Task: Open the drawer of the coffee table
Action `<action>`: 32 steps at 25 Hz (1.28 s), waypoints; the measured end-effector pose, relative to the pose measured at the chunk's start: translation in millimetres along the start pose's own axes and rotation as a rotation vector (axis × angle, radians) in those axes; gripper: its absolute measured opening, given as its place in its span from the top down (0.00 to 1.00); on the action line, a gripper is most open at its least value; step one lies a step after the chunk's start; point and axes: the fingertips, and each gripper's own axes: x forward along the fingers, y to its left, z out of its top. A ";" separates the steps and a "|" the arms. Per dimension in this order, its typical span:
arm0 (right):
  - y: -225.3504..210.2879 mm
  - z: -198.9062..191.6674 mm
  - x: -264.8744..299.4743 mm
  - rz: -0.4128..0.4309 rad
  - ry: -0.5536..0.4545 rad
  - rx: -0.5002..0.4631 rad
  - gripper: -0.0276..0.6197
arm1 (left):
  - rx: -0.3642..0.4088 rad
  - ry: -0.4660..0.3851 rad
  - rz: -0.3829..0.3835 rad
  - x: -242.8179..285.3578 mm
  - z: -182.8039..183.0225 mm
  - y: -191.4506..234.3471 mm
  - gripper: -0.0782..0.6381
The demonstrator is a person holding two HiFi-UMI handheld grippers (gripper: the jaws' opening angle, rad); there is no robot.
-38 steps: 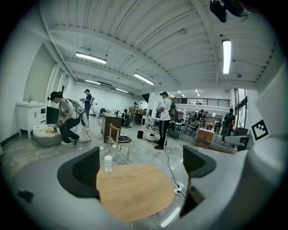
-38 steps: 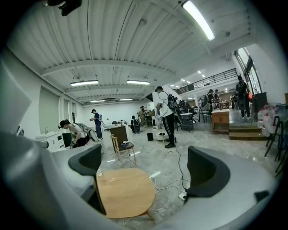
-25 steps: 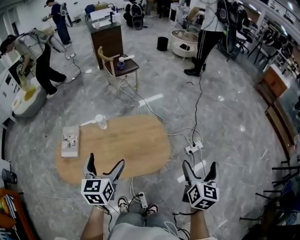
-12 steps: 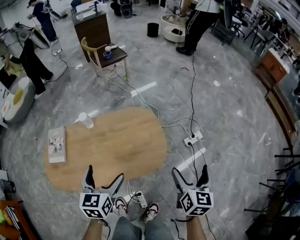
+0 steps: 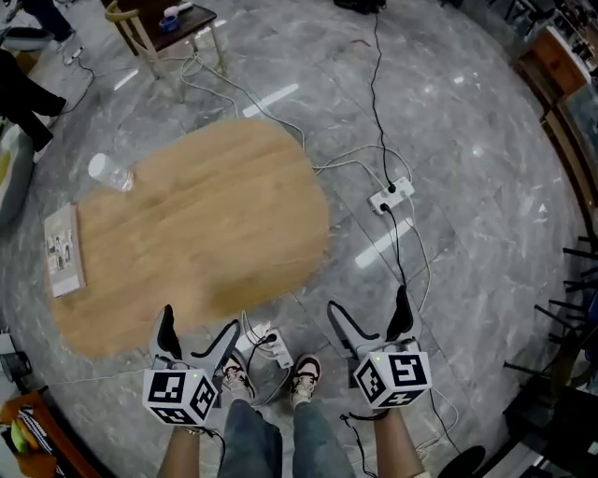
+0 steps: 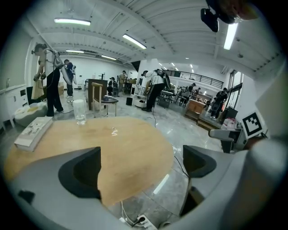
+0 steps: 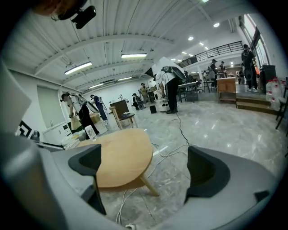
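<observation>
The oval wooden coffee table (image 5: 196, 224) stands on the grey marble floor in front of me; no drawer shows in any view. Over the table's near edge in the head view, my left gripper (image 5: 200, 323) is open and holds nothing. My right gripper (image 5: 367, 302) hangs over bare floor to the right of the table, also open and empty. In the left gripper view the table top (image 6: 121, 148) fills the space between the jaws. The right gripper view has the table (image 7: 121, 157) and one of its legs (image 7: 147, 186) at the left.
A clear plastic bottle (image 5: 110, 173) and a book (image 5: 63, 249) lie on the table's left part. Power strips (image 5: 392, 194) (image 5: 268, 346) and cables trail over the floor right of the table and by my shoes (image 5: 301, 378). A wooden chair (image 5: 163, 28) stands beyond.
The head view has tipped down and come closer, so the table now lies nearer and larger. Both grippers stay open in the same low positions.
</observation>
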 end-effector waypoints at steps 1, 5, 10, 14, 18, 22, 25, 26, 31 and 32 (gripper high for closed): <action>-1.6 -11.7 6.9 0.011 0.009 -0.014 0.05 | 0.001 0.010 0.002 3.2 -9.8 2.3 0.11; -12.9 -48.2 32.1 0.055 0.034 -0.071 0.05 | 0.029 0.054 0.000 15.8 -36.5 2.2 0.11; -13.3 -90.1 59.3 0.173 0.089 -0.142 0.05 | 0.079 0.090 -0.004 24.6 -47.5 -2.0 0.11; -0.6 -125.6 82.9 0.321 0.157 -0.216 0.05 | 0.085 0.111 0.014 25.8 -53.7 -0.4 0.11; 11.5 -152.5 102.2 0.491 0.201 -0.268 0.05 | 0.086 0.124 0.026 28.3 -57.0 -4.3 0.11; 15.3 -164.9 120.7 0.585 0.209 -0.271 0.05 | 0.084 0.139 0.043 31.4 -59.7 -12.8 0.11; 16.0 -175.7 134.9 0.616 0.235 -0.280 0.12 | 0.075 0.146 0.056 33.4 -61.2 -14.7 0.11; 16.1 -179.1 139.3 0.627 0.245 -0.281 0.16 | 0.072 0.147 0.058 34.3 -61.9 -15.0 0.11; 20.4 -189.2 155.7 0.689 0.279 -0.298 0.28 | 0.057 0.152 0.074 39.1 -67.3 -12.7 0.11; 21.7 -190.2 158.4 0.703 0.286 -0.310 0.32 | 0.051 0.154 0.081 40.0 -68.3 -11.3 0.11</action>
